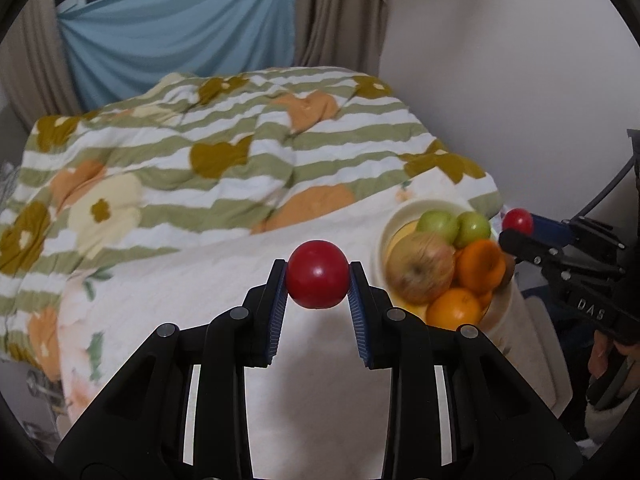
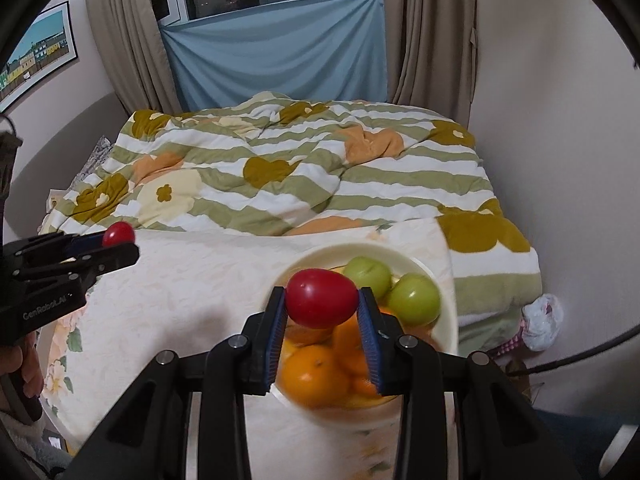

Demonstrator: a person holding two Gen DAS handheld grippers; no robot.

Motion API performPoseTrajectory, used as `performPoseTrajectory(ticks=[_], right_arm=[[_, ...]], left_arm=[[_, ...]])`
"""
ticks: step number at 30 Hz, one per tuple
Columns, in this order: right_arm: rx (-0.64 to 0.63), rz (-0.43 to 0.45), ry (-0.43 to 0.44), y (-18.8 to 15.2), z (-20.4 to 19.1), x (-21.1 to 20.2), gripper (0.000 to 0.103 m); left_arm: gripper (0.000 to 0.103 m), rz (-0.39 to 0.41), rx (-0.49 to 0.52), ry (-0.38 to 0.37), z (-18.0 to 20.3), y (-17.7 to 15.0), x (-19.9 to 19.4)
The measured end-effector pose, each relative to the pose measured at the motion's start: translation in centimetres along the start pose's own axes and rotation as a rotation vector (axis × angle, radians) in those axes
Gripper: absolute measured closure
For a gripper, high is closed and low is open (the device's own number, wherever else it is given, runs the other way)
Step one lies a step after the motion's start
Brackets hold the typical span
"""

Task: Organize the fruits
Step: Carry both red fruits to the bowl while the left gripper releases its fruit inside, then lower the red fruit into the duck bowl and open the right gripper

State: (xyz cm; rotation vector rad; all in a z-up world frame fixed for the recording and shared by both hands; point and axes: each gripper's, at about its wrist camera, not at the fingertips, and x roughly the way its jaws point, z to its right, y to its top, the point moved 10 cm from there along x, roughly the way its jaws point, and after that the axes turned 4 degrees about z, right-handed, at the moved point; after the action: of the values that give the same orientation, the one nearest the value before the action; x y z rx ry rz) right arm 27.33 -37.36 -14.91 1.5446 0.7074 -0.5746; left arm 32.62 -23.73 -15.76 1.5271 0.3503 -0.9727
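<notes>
My left gripper [image 1: 317,278] is shut on a round red fruit [image 1: 317,274] and holds it above the pale bed sheet, left of the cream bowl [image 1: 400,216]. The bowl holds two green fruits [image 1: 438,226], a large yellowish apple [image 1: 420,268] and oranges [image 1: 454,310]. My right gripper [image 2: 322,300] is shut on another red fruit [image 2: 322,298] and holds it over the bowl [image 2: 444,280], above the oranges [image 2: 312,376] and beside the green fruits [image 2: 414,300]. The left gripper also shows at the left of the right wrist view [image 2: 120,240].
A rumpled green-striped flowered quilt [image 1: 224,152] covers the far part of the bed. Walls close in on the right [image 2: 560,120]. A white plastic bag [image 2: 542,322] lies on the floor right of the bed. Curtains and a blue cloth [image 2: 276,52] hang behind.
</notes>
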Motion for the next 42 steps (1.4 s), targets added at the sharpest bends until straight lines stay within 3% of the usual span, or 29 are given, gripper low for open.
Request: performPoseTrajectory(ticks=[11, 17, 25, 26, 27, 29, 31, 42], right_arm=[[0.041, -0.021, 0.041, 0.2, 3.6, 2.7, 0.07], [0.072, -0.034, 0.055, -0.4, 4.8, 3.5, 0.07], [0.111, -0.042, 0.058, -0.7, 6.1, 3.8, 0.07], [0.119, -0.042, 0.06, -0.6, 6.3, 3.8, 0.07], [0.125, -0.042, 0.06, -0.6, 6.4, 3.8, 0.07], [0.126, -0.043, 0.056, -0.6, 6.6, 3.8, 0.07], [0.123, -0.044, 0.052, -0.6, 6.7, 3.7, 0.07], [0.047, -0.055, 0.1, 0.1, 5.0, 4.0, 0.07]], left_arm=[[0.066, -0.078, 0.032, -0.091, 5.5, 3.2, 7.4], [0.066, -0.146, 0.045, -0.158, 7.5, 3.0, 11.1], [0.063, -0.198, 0.059, -0.173, 8.2, 2.3, 13.1], [0.054, -0.199, 0.06, -0.175, 8.1, 2.3, 13.1], [0.034, -0.195, 0.061, -0.169, 8.1, 2.4, 13.1], [0.007, -0.175, 0.062, -0.146, 7.8, 2.8, 12.9], [0.004, -0.14, 0.054, -0.134, 7.4, 3.3, 12.3], [0.003, -0.136, -0.067, 0.016, 0.9, 2.0, 8.9]])
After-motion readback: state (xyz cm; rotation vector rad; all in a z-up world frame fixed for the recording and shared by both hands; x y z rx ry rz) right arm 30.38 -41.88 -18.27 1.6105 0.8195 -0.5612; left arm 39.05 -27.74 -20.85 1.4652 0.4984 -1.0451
